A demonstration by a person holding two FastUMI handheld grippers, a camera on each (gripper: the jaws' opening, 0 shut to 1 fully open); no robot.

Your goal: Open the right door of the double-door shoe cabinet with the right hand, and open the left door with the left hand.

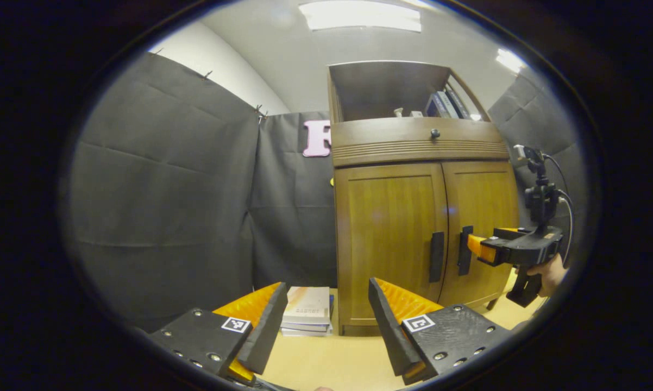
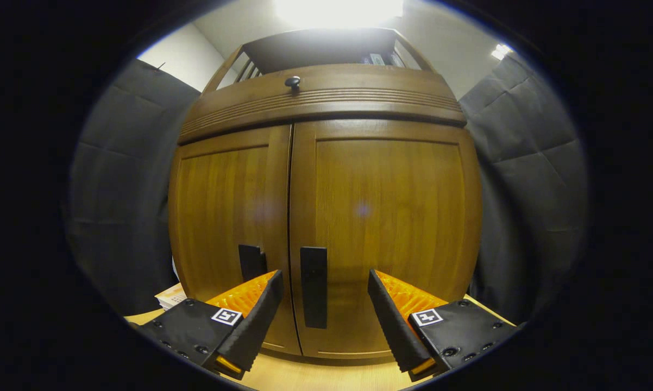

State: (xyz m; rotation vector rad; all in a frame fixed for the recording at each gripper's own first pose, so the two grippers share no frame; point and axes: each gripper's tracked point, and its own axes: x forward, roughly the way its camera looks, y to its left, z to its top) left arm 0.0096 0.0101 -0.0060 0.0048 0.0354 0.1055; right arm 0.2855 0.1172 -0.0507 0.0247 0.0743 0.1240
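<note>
Fingers of our right gripper (image 2: 322, 296) are standing wide apart, empty, straddling the upright black bar handle (image 2: 313, 287) on the brown wooden right door (image 2: 383, 217).

your wooden cabinet (image 2: 326, 217) stands upright, left door (image 2: 228, 239) and right door (image 2: 381, 233) shut, black handles flanking the seam.
</note>
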